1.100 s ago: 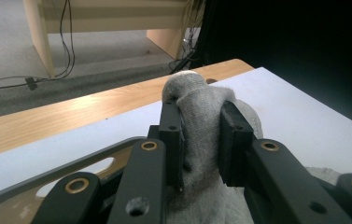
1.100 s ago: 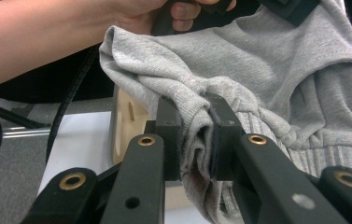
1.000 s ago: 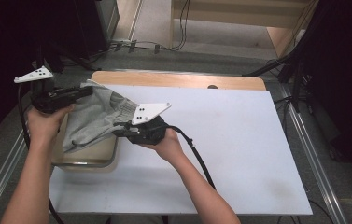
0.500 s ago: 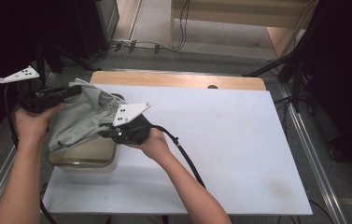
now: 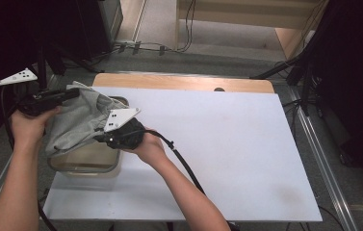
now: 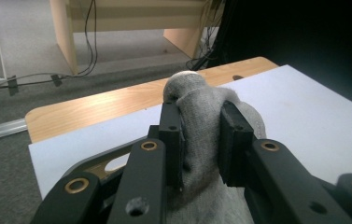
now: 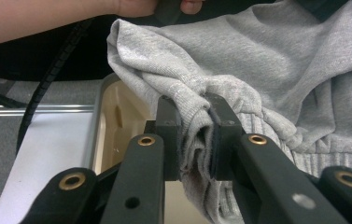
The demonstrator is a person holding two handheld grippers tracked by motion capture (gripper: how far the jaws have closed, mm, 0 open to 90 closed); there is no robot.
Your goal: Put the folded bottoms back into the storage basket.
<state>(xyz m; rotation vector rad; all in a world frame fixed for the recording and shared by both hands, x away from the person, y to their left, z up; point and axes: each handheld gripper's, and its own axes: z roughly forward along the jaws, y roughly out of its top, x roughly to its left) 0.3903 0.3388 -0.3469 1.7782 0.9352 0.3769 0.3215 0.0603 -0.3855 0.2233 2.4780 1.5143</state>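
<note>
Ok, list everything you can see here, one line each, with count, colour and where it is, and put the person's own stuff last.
garment: one, grey, held up over the tray at the table's left edge
tray: one, metal, near left of the table
table: one, white top with a wooden far edge, centre
floor cables: several, black, beyond the table
left gripper: one, black, clamped on the garment's upper part
right gripper: one, black, clamped on a bunched fold

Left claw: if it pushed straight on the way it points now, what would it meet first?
The left claw is shut on the grey garment. Beyond the cloth, probably the white tabletop, then its wooden edge; depth is unclear.
</note>
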